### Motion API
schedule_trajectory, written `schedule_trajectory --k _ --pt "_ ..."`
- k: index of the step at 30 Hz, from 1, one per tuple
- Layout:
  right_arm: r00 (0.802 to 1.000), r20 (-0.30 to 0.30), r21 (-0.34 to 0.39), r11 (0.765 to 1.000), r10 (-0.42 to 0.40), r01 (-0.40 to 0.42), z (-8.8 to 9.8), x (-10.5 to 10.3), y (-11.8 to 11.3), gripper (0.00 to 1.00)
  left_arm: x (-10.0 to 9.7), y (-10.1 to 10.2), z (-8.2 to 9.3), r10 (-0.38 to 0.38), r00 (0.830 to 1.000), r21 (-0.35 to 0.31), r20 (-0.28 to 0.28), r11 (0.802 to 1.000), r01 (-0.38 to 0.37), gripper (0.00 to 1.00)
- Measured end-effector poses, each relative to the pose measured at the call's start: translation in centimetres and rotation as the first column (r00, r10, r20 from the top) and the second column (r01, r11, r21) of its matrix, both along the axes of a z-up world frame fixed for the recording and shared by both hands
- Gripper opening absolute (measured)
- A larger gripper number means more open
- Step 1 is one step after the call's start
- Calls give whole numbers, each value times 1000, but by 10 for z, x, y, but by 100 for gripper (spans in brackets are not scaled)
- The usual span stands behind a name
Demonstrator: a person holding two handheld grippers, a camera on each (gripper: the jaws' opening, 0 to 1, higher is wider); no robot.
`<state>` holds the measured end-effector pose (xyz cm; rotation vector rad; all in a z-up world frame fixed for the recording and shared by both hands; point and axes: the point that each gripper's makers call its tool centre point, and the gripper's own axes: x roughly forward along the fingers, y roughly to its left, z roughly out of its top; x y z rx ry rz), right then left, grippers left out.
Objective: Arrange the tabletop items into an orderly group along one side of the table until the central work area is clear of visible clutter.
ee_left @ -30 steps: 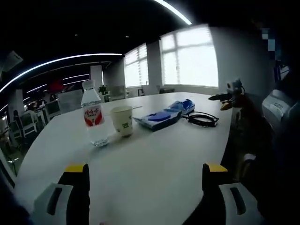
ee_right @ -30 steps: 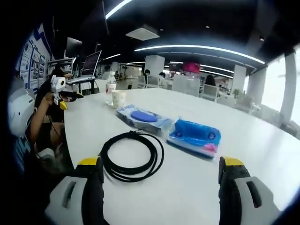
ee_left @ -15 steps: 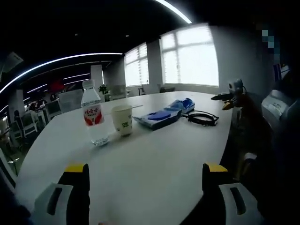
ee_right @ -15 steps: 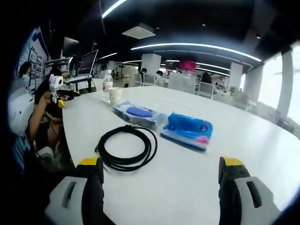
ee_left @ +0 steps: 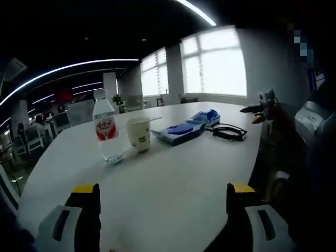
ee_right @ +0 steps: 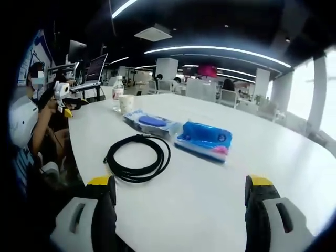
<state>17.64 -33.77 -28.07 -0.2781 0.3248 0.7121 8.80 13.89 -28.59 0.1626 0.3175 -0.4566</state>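
both the left gripper and the right gripper hang spread wide with nothing between their jaws above the white desk. a water bottle, paper cup, two blue packets and a coiled black cable sit in a row near one desk edge.

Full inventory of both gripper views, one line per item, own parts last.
water bottle: 1, clear with red label, on the table beside the cup
paper cup: 1, off-white, between bottle and packs
flat pack: 1, pale wrap with dark blue centre, behind the cable
blue pack: 1, bright blue with pink edge, beside the flat pack
cable: 1, black, coiled, nearest the right gripper
table: 1, white, rounded edge
office chairs: several, pale, far side of table
left gripper: 1, grey, yellow tips, open over table
right gripper: 1, same colours, open, behind the cable
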Motion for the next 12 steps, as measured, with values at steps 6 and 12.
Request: schedule_trajectory --k 6,12 --pt "1000 -12 -15 1000 10 -10 -4 -2 -1 100 0 1 -3 15 1000 11 -12 1000 -15 100" --pt "1000 -23 -23 1000 18 -19 -8 -3 -2 100 -1 -3 -3 10 1000 11 -11 1000 -10 100"
